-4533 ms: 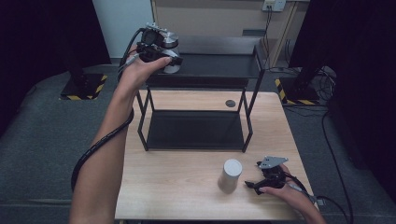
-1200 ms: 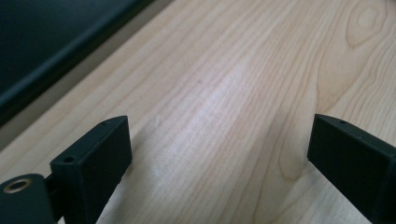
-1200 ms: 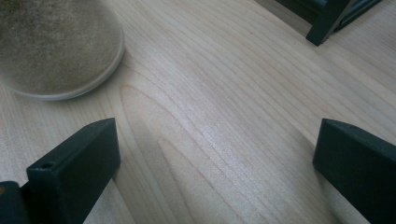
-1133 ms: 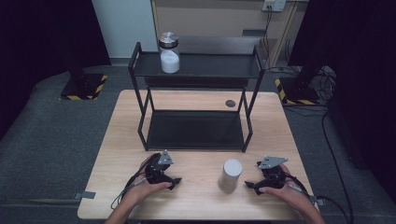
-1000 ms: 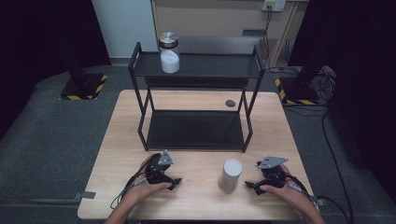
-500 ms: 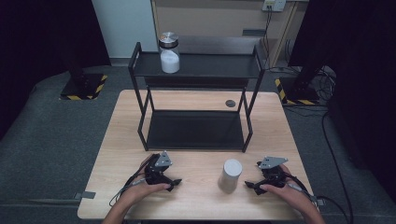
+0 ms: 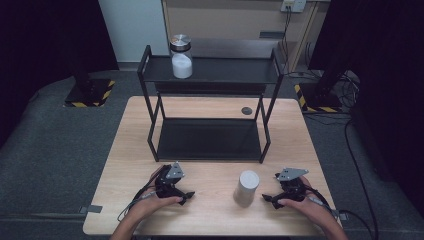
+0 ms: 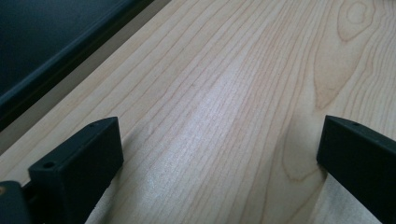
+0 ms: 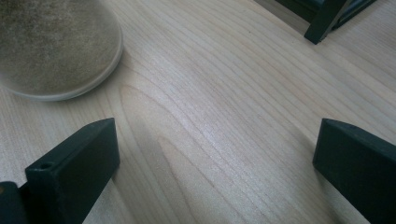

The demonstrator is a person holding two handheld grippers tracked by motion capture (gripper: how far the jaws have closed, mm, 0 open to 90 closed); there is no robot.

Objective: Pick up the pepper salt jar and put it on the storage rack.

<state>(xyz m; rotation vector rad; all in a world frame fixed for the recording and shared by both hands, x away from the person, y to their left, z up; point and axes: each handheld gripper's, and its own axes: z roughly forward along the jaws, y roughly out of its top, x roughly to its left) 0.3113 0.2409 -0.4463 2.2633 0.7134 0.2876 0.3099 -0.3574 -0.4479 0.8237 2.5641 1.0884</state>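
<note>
My left gripper [image 7: 172,186] has come down from the shelf's jar [image 7: 181,56] to the table [image 7: 215,215]; both grippers' jaws gape, right gripper [image 7: 289,189] beside the white cylinder [image 7: 246,187].

Jar on shelf, cylinder on desk.
Glass jar [image 7: 181,56] with silver lid, half full of white powder, stands upright at the left end of the black rack's [image 7: 210,70] top shelf. White-grey cylinder [image 7: 247,187] stands upright near the desk's [image 7: 215,210] front edge, right of centre, apart from the rack.

Black rack [image 7: 210,70] — pale wood table [image 7: 300,130]
</note>
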